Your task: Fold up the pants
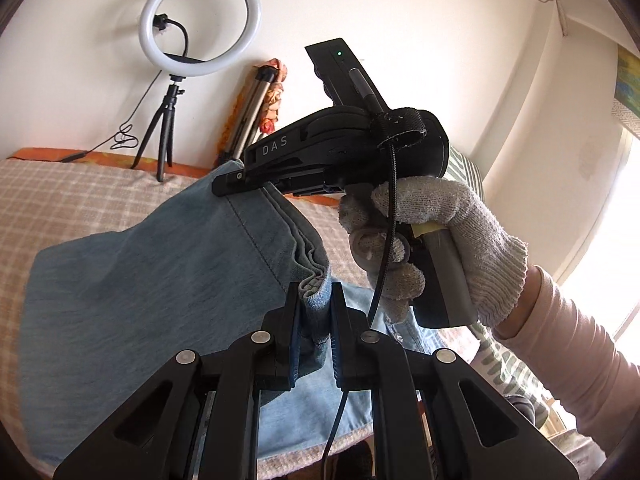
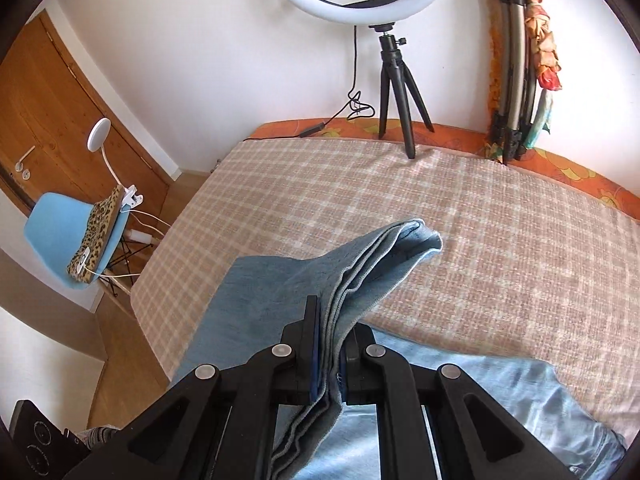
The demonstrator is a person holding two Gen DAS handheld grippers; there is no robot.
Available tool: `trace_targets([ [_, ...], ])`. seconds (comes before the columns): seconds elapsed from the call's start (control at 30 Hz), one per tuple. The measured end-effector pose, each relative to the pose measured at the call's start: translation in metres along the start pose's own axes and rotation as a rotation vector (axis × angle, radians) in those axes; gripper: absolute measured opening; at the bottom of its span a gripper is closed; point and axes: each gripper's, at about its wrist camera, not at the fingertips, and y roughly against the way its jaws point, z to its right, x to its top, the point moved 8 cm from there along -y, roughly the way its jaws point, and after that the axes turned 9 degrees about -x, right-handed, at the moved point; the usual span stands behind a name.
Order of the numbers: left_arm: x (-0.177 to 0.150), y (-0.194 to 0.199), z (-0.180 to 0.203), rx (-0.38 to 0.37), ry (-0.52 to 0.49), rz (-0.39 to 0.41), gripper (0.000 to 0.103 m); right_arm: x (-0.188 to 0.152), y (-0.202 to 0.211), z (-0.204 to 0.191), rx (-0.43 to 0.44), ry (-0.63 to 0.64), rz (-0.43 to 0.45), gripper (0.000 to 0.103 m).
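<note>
Light blue denim pants point(image 1: 160, 272) lie partly on the checked bed cover, with one end lifted. My left gripper point(image 1: 316, 292) is shut on a bunched edge of the pants. In the left wrist view my right gripper point(image 1: 228, 182), held by a white-gloved hand point(image 1: 436, 236), is clamped on the far corner of the same lifted edge. In the right wrist view my right gripper point(image 2: 334, 332) is shut on several layers of the pants point(image 2: 360, 268), which rise from its jaws and droop to the bed.
The checked bed cover point(image 2: 480, 220) spreads wide around the pants. A ring light on a tripod point(image 2: 394, 80) and a folded tripod with cloth point(image 2: 516, 72) stand by the back wall. A blue chair point(image 2: 64, 236) stands left of the bed, by a wooden door.
</note>
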Motion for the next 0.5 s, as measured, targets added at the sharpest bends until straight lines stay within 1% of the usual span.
trace_targets([
  [0.2, -0.014, -0.047, 0.041, -0.093, -0.043, -0.083, 0.011, -0.03, 0.025, 0.071, -0.065, -0.065, 0.002, 0.005],
  [0.4, -0.034, -0.086, 0.093, -0.196, -0.082, -0.162, 0.011, -0.063, 0.053, 0.134, -0.118, -0.13, 0.009, 0.005],
  [0.5, -0.045, -0.105, 0.112, -0.234, -0.109, -0.203, 0.011, -0.081, 0.064, 0.163, -0.148, -0.161, 0.007, 0.005],
])
